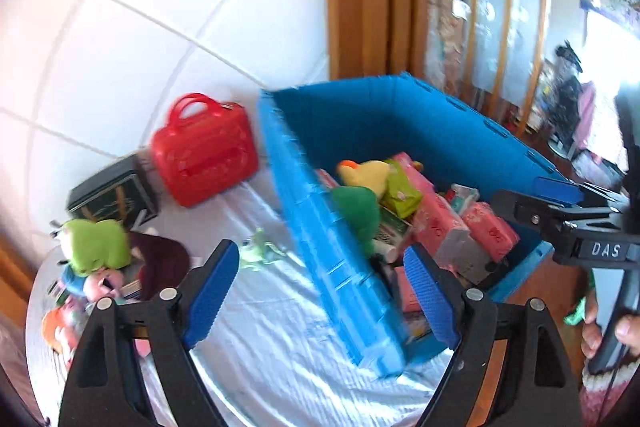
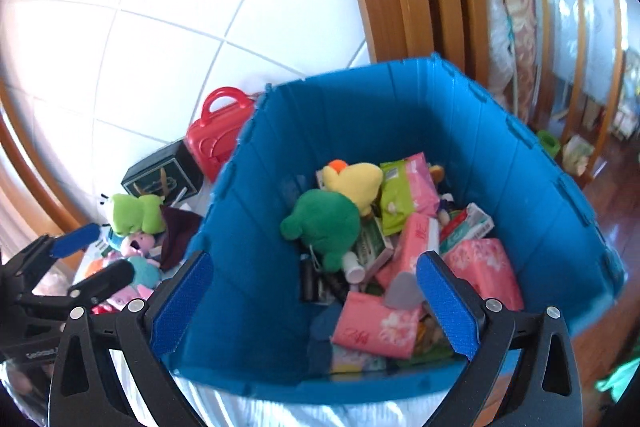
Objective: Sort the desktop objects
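Both grippers, left [image 1: 322,291] and right [image 2: 316,301], stand released and empty. The bin [image 2: 256,227] lies under the right jaws. The unsorted toy pile [image 1: 94,267] sits at the table's [image 1: 280,367] left edge, likely nearer the left gripper.

One blue ribbed plastic bin [image 2: 500,163] holds one dark green plush toy [image 2: 324,223], one yellow plush duck with an orange beak [image 2: 356,179], one green wipes packet [image 2: 394,201] and at least four pink tissue packs [image 2: 376,327], the heap below being too jumbled to count; outside it sit one red plastic toy case with a handle [image 1: 204,151], one dark box with gold print [image 1: 112,197] and one lime-green plush toy [image 1: 98,245]. Two black grippers with blue pads are in view, the left gripper [image 1: 320,295] and the right gripper [image 2: 316,307].
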`<action>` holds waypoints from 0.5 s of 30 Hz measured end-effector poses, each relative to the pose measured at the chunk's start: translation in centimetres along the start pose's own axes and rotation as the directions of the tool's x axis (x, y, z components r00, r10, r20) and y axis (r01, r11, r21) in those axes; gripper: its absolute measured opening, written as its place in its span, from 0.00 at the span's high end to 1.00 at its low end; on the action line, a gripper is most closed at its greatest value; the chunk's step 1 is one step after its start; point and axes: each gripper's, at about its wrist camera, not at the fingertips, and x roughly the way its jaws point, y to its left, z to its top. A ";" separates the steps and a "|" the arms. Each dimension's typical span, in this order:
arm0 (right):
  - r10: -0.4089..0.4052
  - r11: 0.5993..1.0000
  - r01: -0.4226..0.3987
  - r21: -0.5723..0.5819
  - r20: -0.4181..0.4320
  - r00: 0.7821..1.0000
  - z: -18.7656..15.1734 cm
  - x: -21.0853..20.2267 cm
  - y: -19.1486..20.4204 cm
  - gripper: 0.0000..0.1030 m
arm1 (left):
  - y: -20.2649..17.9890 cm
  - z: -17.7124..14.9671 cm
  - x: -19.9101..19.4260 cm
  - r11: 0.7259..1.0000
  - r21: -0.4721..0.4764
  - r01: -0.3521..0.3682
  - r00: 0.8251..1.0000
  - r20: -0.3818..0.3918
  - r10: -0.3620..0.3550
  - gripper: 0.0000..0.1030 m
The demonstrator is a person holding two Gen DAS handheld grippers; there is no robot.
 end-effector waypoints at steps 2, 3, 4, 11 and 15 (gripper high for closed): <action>-0.039 0.999 0.040 -0.021 0.040 0.998 -1.2 -1.5 2.3 0.00 | 1.3 -1.7 -2.0 0.999 -0.023 -0.036 0.999 0.035 0.037 0.10; -0.051 0.998 0.053 -0.027 0.060 0.997 -1.9 -2.3 3.3 0.00 | 2.0 -2.4 -2.7 0.998 -0.042 -0.048 0.997 0.058 0.050 0.09; -0.064 0.997 0.066 -0.030 0.075 0.995 -2.5 -3.0 4.1 0.00 | 2.6 -3.1 -3.5 0.997 -0.056 -0.055 0.996 0.070 0.059 0.08; -0.114 0.988 0.123 -0.089 0.101 0.988 -6.8 -5.7 9.4 0.00 | 5.3 -8.0 -8.9 0.976 -0.148 -0.158 0.967 0.175 0.183 0.06; -0.109 0.987 0.120 -0.109 0.107 0.988 -8.6 -6.6 11.3 0.00 | 6.5 -9.4 -11.0 0.972 -0.178 -0.150 0.961 0.203 0.186 0.02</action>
